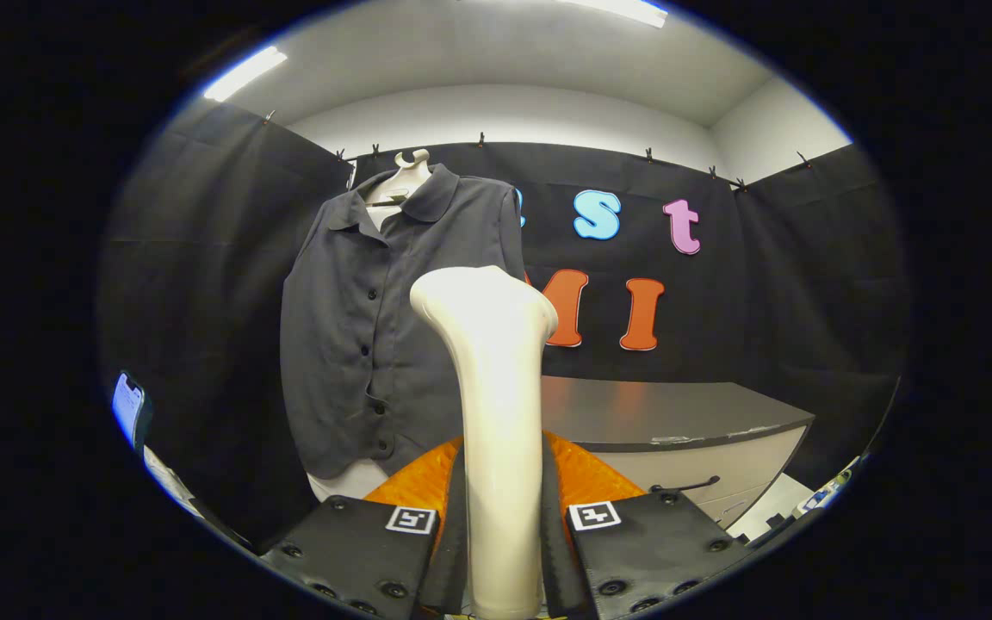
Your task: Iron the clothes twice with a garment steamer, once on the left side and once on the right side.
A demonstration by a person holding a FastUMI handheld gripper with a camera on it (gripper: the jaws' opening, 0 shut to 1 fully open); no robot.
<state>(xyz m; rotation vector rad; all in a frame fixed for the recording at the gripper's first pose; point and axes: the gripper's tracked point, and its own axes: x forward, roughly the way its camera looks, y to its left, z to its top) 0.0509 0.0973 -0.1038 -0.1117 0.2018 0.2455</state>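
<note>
Already the garment steamer (496, 413) stands upright between the two fingers of the claw (503, 551), which is clamped on its cream handle, head raised toward the dark shirt (375, 344). That shirt hangs buttoned on a mannequin (406, 176) just beyond and left of the steamer head, apparently not touching, so by my judgement both passes remain. Further right sits a grey desk (677, 413), under black cloth walls and ceiling lights.

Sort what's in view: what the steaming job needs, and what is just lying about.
For the job:
- cream-white plastic garment steamer, clamped between the gripper jaws
- dark grey button-front shirt on the white mannequin

Lying about:
- grey-topped table
- phone beside the shirt
- orange cloth behind the steamer
</note>
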